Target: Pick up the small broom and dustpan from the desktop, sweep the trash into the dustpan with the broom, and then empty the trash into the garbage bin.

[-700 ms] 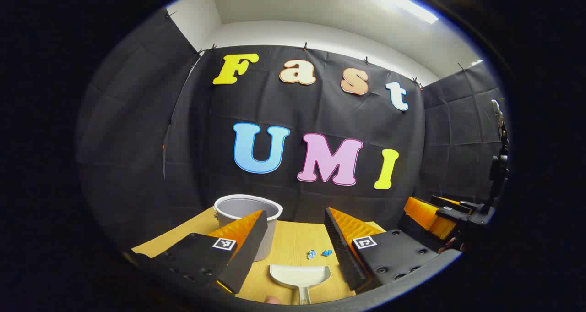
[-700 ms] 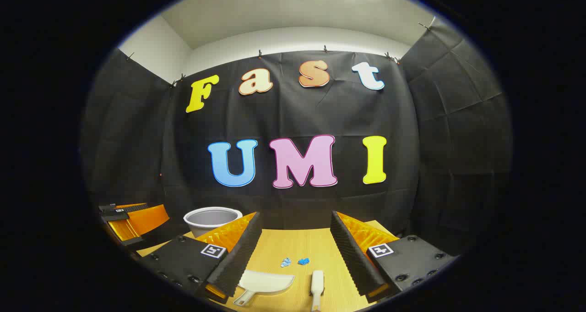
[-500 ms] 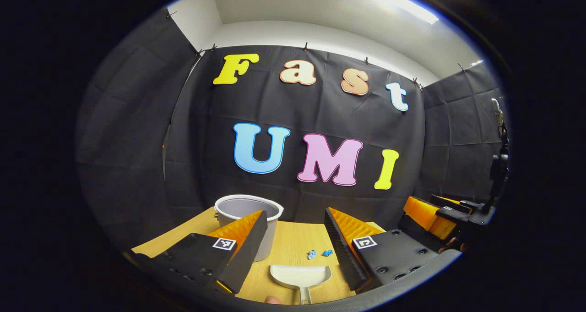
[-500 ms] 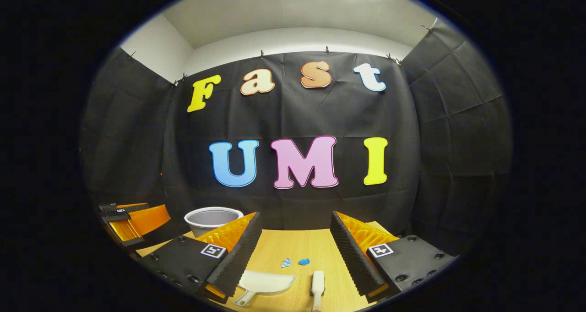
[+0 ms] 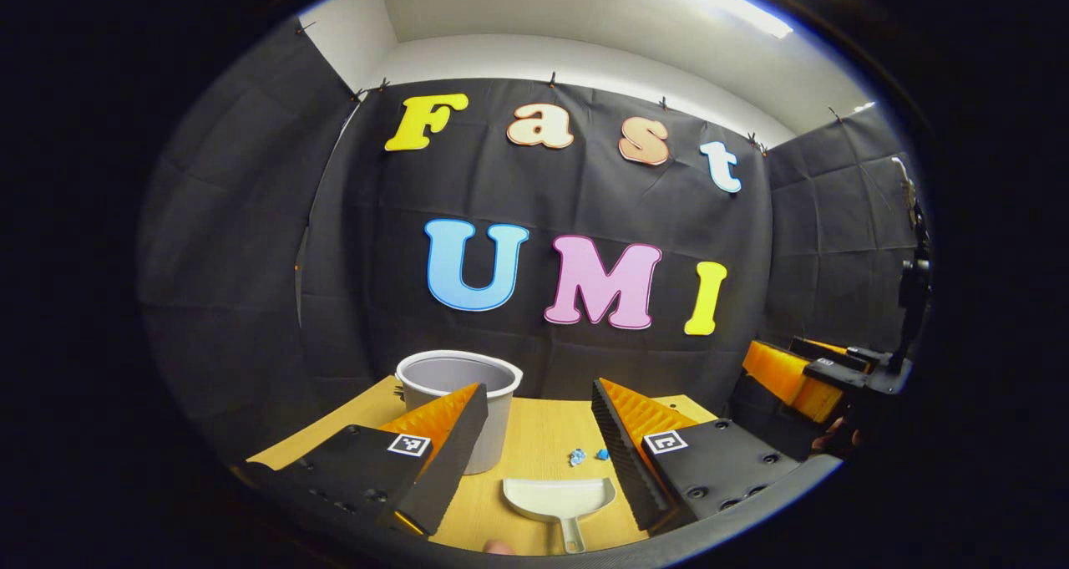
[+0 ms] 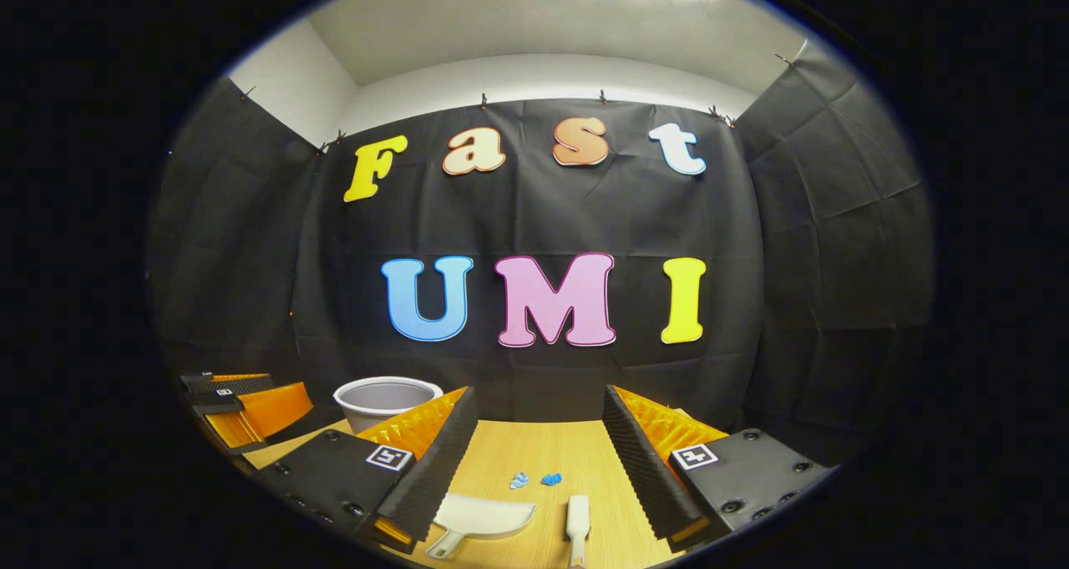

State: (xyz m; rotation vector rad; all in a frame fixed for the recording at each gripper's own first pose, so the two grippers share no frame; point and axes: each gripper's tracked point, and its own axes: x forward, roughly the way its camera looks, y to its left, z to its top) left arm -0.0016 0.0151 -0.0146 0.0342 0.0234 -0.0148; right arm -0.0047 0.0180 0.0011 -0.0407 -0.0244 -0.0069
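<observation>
Left gripper view looks along the left gripper point(image 5: 534, 435), whose jaws stand wide apart with nothing between them, above a wooden counter point(image 5: 534, 444). On that counter the white dustpan point(image 5: 558, 497) lies flat just ahead of the jaws, its handle pointing back toward the camera. Two small blue bits of trash point(image 5: 587, 455) rest just beyond the pan's mouth, and the grey garbage bin point(image 5: 459, 393) stands upright at the far left, partly behind one finger. Off to the right, the other gripper shows with a hand point(image 5: 835, 438) below it. Right gripper view has the right gripper point(image 6: 534, 452) with jaws equally wide and empty; the small broom point(image 6: 577, 520) lies between them near the bottom edge, the dustpan point(image 6: 484, 519) just to its left and apart from it, the trash point(image 6: 534, 480) beyond both, and the bin point(image 6: 384, 400) farther left.
</observation>
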